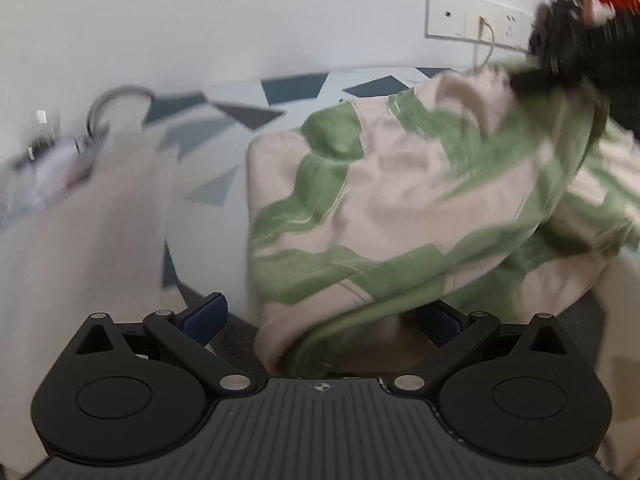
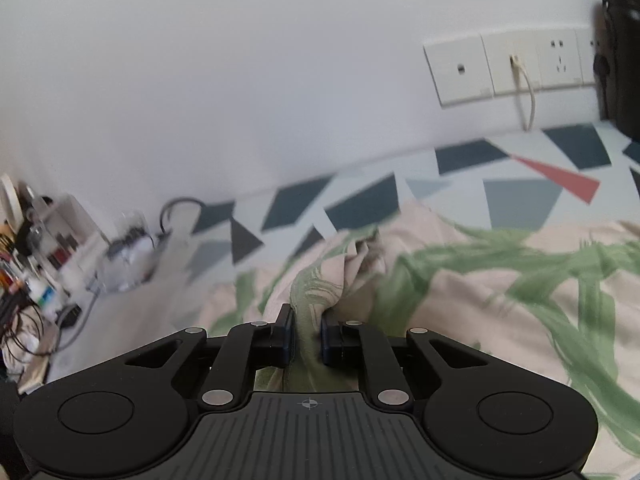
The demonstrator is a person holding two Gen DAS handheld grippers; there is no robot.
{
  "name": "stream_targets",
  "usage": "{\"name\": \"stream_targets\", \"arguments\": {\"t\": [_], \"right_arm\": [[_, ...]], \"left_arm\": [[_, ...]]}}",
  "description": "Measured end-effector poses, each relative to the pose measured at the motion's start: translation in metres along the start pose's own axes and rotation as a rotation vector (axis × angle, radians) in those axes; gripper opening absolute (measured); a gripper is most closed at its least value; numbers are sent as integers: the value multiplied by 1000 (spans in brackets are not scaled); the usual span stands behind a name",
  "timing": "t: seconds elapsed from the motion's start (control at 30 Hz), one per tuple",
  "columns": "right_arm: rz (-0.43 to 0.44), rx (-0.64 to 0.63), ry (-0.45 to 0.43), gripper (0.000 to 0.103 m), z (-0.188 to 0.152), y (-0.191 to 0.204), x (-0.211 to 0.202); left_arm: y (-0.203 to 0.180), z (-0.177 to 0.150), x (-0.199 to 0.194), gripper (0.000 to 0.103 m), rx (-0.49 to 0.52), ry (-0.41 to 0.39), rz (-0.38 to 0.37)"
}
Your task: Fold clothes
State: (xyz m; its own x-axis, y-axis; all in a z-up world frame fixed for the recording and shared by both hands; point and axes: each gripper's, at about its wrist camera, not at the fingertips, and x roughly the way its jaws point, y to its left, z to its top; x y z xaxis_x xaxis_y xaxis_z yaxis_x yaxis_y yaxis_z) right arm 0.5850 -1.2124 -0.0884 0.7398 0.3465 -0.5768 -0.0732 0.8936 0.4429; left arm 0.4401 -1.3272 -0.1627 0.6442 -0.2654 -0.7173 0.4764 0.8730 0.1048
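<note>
The right tongs (image 2: 308,334) are clamped on a bunched ridge of the garment (image 2: 460,300), a pink-and-green patterned piece, with the pads pressing green cloth from both sides. The left tongs (image 1: 320,316) stand wide apart; a fold of the same garment (image 1: 380,208) hangs down between the pads, but they don't appear to press on it, so I'd call that side unclosed. The garment lies crumpled on the patterned sheet (image 2: 516,200), a surface of blue and grey shapes running up to the white wall (image 2: 240,80), and part of it is drawn up toward the right tongs seen at the top right of the left wrist view (image 1: 560,52).

This looks like the opening step: getting a hold on two points so the cloth can be lifted and shaken flat. Nothing is folded yet. Next, I'd say, the left tongs need to close on that hanging edge, well apart from the right grip, so the piece spreads rather than staying bunched.
</note>
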Motion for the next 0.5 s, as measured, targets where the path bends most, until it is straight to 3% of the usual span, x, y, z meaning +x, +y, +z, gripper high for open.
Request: {"name": "stream_targets", "arguments": {"t": [0.07,0.2,0.37,0.5], "right_arm": [[-3,-1,-31,12,4,3,-7],[-45,14,-91,11,10,-4,-26],[-103,40,-97,11,6,-33,-48],[-148,62,70,11,-20,-58,-32]], "left_arm": [[-2,-1,1,103,44,-29,75],[16,2,-10,99,18,-54,240],[29,1,-21,98,6,-67,213],[26,-9,-14,98,10,-23,220]]}}
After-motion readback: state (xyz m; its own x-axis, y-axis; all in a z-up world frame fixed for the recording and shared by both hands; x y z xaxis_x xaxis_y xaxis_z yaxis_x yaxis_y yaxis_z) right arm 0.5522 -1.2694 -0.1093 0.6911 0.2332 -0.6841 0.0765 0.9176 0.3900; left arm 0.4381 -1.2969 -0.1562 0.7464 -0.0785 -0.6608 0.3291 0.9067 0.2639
